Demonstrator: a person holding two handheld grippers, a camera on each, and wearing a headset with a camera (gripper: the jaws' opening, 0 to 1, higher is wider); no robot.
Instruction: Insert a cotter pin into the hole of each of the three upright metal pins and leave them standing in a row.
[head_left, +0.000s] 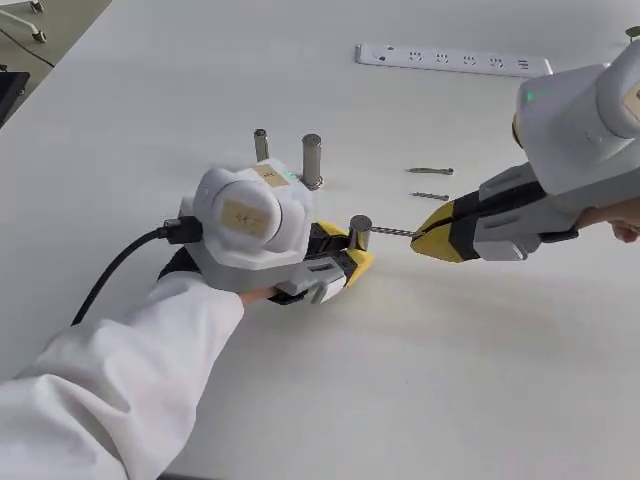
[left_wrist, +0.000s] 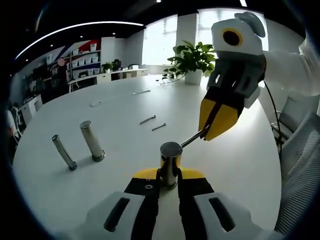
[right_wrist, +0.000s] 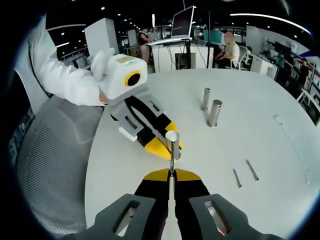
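Observation:
My left gripper (head_left: 355, 257) is shut on an upright metal pin (head_left: 360, 231), gripping it low on the shaft (left_wrist: 170, 165). My right gripper (head_left: 425, 238) is shut on a cotter pin (head_left: 392, 232) held level, its tip at the side of that pin's head (left_wrist: 189, 139). In the right gripper view the held pin (right_wrist: 172, 145) stands straight ahead of my jaws. Two other upright metal pins stand behind: a thick one (head_left: 312, 160) and a thin one (head_left: 261, 144). Two loose cotter pins (head_left: 430, 171) (head_left: 430, 196) lie on the table to the right.
A white power strip (head_left: 455, 60) lies at the far edge of the white table (head_left: 450, 360). A black cable (head_left: 115, 270) trails from the left gripper. A mesh chair (right_wrist: 50, 165) stands beside the table.

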